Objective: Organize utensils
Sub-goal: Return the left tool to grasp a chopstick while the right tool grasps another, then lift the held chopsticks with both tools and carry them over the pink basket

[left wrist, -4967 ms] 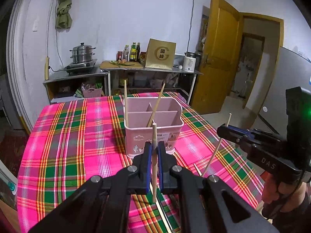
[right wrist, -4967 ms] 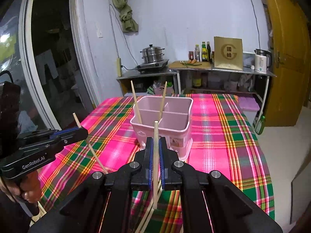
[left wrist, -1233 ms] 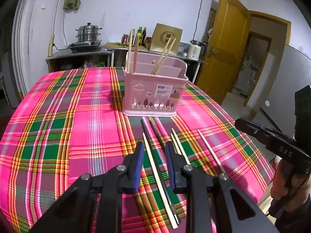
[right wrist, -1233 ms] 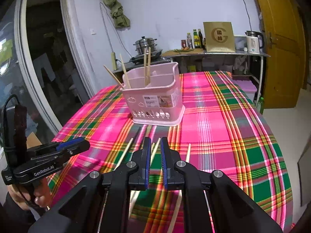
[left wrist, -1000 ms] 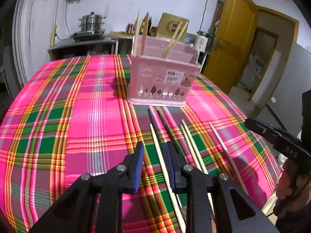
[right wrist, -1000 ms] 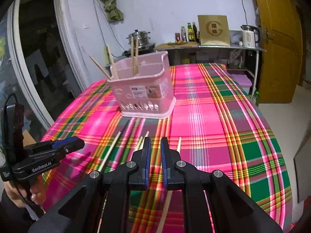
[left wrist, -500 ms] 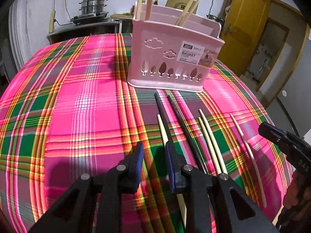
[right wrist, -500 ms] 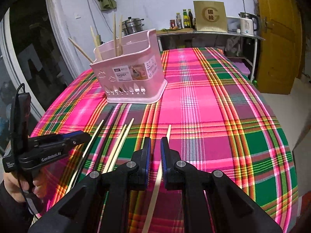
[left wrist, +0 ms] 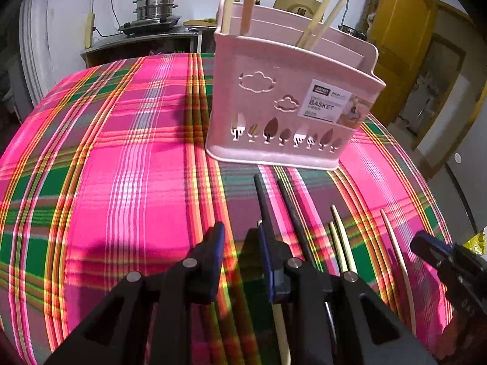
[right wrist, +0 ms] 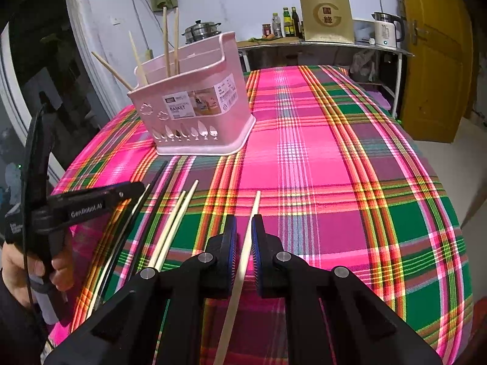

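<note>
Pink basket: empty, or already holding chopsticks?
Holding some. Four light chopsticks stand inside the pink basket; others lie on the tablecloth.

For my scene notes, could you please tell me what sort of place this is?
Probably a home kitchen and dining room: a steamer pot on a burner, sauce bottles and an electric kettle along the wall, behind a plaid-covered table.

Left tongs (left wrist: 240,240) pointing downward, jaws parted, right tongs (right wrist: 243,237) angled down, jaws narrow
</note>
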A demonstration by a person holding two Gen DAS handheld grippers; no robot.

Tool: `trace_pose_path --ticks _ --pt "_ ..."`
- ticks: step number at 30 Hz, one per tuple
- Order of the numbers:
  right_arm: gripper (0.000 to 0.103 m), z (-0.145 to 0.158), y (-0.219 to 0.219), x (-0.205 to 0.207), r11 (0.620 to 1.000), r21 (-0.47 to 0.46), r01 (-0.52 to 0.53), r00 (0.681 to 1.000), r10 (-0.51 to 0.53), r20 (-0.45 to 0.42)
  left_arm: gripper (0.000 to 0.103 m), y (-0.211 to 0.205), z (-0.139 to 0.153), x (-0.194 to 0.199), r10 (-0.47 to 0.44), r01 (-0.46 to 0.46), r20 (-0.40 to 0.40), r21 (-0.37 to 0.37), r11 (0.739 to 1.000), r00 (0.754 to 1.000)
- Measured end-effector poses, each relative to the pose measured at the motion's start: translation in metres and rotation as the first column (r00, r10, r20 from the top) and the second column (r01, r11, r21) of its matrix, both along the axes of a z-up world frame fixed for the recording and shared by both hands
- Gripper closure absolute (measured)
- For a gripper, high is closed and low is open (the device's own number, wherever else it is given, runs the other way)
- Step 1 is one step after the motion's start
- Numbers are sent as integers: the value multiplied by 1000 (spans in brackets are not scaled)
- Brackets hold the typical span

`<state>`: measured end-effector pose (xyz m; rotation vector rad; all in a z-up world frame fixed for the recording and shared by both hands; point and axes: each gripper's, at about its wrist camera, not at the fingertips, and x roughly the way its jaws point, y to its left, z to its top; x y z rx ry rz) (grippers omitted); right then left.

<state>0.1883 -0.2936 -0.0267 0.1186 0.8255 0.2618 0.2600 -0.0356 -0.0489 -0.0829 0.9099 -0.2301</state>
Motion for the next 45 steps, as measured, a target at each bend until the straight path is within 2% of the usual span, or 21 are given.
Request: trace_pose_path --ticks 4,10,22,25,30,32,38,45 --pt "93 -4 0 2 1000 1 -1 1000 1 -15 77 -3 1 9 4 -4 -2 10 1000 1000" --pt "93 -5 3 5 1000 -7 -6 999 6 -34 67 -16 -1 15 -21 20 7 59 998 1000" --pt "93 -13 14 19 996 -87 -17 996 10 -87 66 -23 -2 -21 -62 55 42 142 988 997" --pt "93 -13 18 27 993 -117 -25 996 14 -93 70 -23 -2 -18 -59 53 39 148 987 997" --pt "95 -13 21 35 991 -134 -22 994 8 -105 90 -27 -1 -17 -73 66 37 160 985 997" --pt "96 -13 24 36 988 -150 -24 994 8 -106 94 -28 -1 -16 -78 72 33 166 984 996" --pt "97 -6 25 38 992 -123 -41 994 28 -103 97 -21 6 -12 -86 84 10 119 989 996" --pt "97 30 22 28 997 -53 -47 999 47 -7 97 -11 38 -21 -99 94 69 72 993 993"
